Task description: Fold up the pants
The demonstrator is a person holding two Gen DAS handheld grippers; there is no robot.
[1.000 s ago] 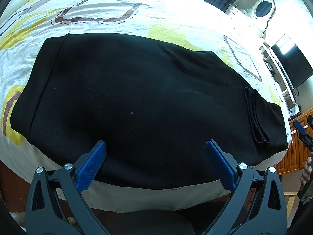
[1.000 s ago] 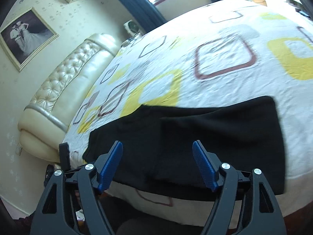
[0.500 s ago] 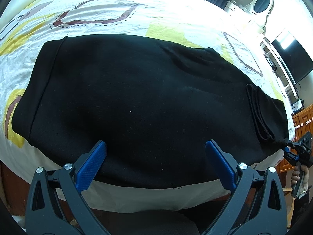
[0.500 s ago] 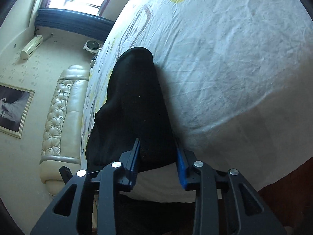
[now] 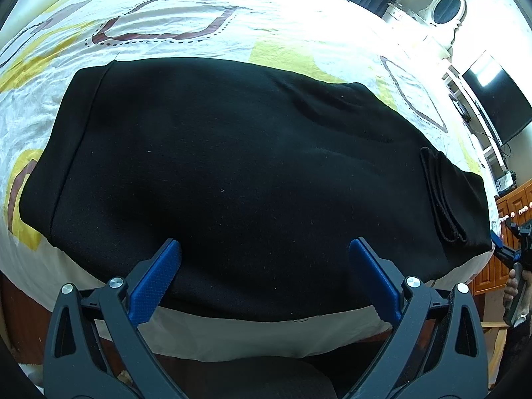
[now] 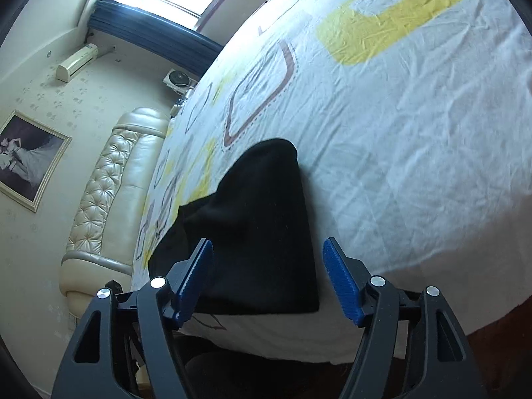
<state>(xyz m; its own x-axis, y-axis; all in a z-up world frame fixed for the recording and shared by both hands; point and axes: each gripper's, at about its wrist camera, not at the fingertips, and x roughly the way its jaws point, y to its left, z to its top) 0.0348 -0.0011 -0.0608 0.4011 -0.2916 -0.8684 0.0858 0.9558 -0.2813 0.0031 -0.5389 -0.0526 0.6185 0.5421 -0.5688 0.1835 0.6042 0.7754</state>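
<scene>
The bed (image 5: 282,13) fills both views, its patterned sheet running from the near edge away toward 12 o'clock. On it, along that near edge, lie the pants (image 5: 239,173), black and already doubled over, their long axis running 9 to 3 o'clock in the left wrist view, with a folded hem (image 5: 442,199) stacked at the 3 o'clock end. In the right wrist view the same cloth is seen end-on, so its long axis runs away from the right gripper (image 6: 267,279) toward 11 o'clock, and the near end sits between the 2 blue pads. Those jaws are opening; the left pad looks close against the cloth's edge while the right pad stands clear, so nothing is pinched. The left gripper (image 5: 264,279) hangs spread wide over the middle of the near long edge, its pads straddling the cloth without closing on it. The right gripper is therefore the nearer tool to the hem end, at 3 o'clock in the left wrist view, where a hand (image 5: 512,291) shows holding it. I judge the next fold would carry that end toward 9 o'clock along the long axis.
</scene>
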